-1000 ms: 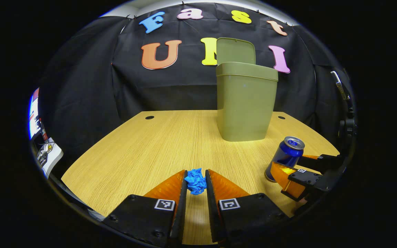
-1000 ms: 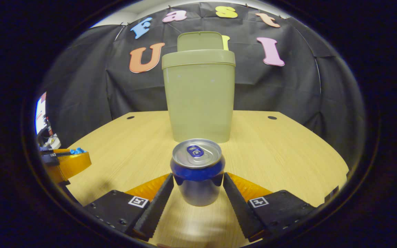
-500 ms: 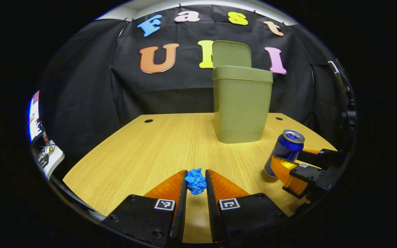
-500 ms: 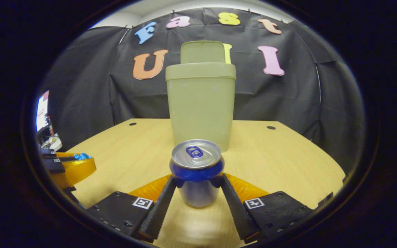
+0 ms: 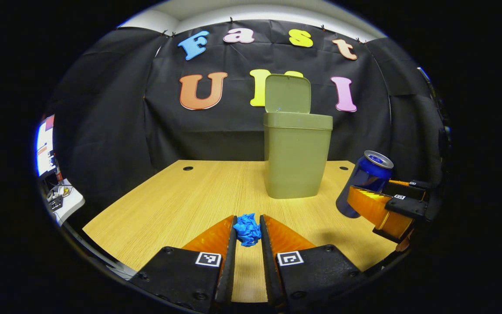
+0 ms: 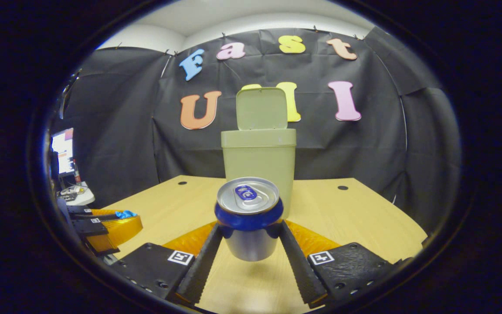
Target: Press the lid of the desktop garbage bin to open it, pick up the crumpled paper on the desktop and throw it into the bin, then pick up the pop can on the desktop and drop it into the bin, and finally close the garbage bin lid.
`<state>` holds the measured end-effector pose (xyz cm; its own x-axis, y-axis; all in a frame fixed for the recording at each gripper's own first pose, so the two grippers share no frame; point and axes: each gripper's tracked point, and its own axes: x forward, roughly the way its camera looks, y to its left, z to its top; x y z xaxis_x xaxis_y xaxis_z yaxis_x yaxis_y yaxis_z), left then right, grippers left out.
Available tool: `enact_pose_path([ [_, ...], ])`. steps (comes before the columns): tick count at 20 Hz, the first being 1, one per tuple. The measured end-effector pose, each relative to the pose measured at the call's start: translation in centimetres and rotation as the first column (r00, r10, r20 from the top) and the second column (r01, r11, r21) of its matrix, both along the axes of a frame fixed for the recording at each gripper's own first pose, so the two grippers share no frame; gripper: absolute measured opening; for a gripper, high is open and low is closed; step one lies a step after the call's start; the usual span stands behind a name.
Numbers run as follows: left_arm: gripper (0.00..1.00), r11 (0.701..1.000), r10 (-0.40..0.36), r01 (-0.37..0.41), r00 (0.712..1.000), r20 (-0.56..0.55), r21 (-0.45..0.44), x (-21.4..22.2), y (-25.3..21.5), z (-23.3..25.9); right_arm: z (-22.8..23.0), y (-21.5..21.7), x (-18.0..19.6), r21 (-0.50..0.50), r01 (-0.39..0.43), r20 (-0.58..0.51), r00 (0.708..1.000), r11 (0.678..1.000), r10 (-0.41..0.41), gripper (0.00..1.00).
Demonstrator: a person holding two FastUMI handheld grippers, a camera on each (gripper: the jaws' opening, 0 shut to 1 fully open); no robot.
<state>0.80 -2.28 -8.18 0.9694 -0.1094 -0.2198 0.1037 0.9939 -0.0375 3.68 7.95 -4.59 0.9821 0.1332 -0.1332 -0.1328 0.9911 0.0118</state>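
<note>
On the bench [image 5: 181, 200], toward its far side, stands the green bin [image 5: 296, 159], its lid [image 5: 288, 93] tipped up and open. Nearer and to the right in the left gripper view, the right gripper [image 6: 251, 233] has its fingers clamped on the sides of the blue can [image 6: 249, 218], which hangs clear of the wood with its top tilted. At the near edge, the left gripper [image 5: 247, 231] has its fingers pressed together on the crumpled blue paper [image 5: 248, 229], held just above the bench.
</note>
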Motion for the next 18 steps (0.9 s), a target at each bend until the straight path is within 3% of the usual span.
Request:
enact_pose_path([
  [4,0.33,0.999,0.012,-0.013,0.999,0.039,0.032,-0.9,0.2,1.2,1.7,-0.9,-1.7,0.015,0.002,-0.005,1.000,1.000,-0.002,0.81],
  [11,0.33,0.999,0.012,-0.016,0.994,0.107,0.039,-1.8,-0.7,3.6,5.0,-2.1,-4.3,0.002,-0.003,0.080,0.997,1.000,0.003,0.80],
  [12,0.29,0.999,0.022,-0.027,0.993,0.119,0.038,-1.7,-0.4,4.0,5.1,-2.2,-4.4,-0.004,-0.003,0.083,0.997,1.000,0.003,0.81],
  [18,0.33,0.999,0.029,-0.031,0.990,0.139,0.017,1.2,-1.2,6.0,5.1,-2.9,-4.1,-0.005,-0.005,0.076,0.997,1.000,0.005,0.81],
])
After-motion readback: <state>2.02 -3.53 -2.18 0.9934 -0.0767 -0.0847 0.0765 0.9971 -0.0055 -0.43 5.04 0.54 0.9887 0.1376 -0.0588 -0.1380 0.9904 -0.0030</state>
